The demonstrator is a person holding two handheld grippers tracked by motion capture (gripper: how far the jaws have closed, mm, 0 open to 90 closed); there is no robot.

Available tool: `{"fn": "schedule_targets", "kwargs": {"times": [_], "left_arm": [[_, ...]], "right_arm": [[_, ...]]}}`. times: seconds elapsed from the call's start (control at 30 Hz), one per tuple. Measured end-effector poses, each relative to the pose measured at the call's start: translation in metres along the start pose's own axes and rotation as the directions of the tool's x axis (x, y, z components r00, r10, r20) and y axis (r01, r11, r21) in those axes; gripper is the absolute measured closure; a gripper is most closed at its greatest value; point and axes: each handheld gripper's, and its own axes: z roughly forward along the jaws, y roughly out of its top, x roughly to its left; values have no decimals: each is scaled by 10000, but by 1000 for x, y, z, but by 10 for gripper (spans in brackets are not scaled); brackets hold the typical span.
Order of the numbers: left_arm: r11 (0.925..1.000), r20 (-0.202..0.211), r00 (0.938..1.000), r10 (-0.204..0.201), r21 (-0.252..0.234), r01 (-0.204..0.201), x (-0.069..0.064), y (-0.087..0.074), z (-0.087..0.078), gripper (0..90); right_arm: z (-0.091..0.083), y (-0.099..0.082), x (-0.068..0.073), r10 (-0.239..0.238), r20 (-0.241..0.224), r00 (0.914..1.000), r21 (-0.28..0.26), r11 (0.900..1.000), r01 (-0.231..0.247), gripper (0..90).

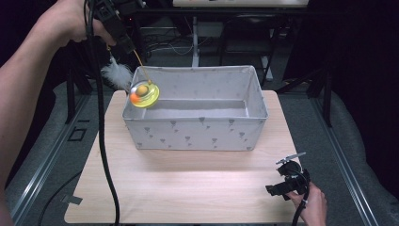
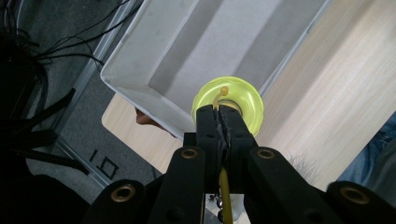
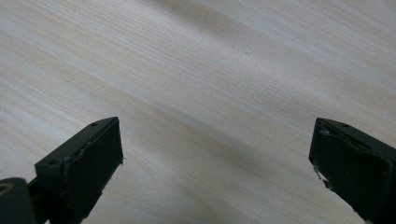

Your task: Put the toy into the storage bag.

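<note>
Your left gripper (image 1: 126,43) hangs high at the far left, above the far left corner of the grey fabric box (image 1: 195,134); its jaws are pinched right together on the thin yellow wand (image 1: 141,68) of a cat toy (image 1: 144,93), and the left gripper view shows the wand running up between the closed pads; the wand's long axis slants down and to the right from the jaws, so the yellow-green disc with its orange ball dangles below and just inside the box's left rim, while the white feather (image 1: 116,74) hangs outside that corner; the open box interior lies straight below and to the right of the toy, so I judge lowering is a job for this hand, which is far the nearer; the box carries a pattern of small grey triangles but no writing I can read, and the toy shows no label; well apart, at the near right corner of the wooden table (image 1: 188,188), your right gripper (image 1: 282,188) rests with its jaws spread wide and nothing between them.
</note>
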Motion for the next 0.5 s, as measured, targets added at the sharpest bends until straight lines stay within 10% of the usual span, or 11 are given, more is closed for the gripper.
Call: {"fn": "schedule_targets", "kwargs": {"times": [0.5], "left_arm": [[9987,233,9985,-492,-146,496,22,12,38,882]], "right_arm": [[-1,0,0,-62,25,10000,79,10000,61,26]]}}
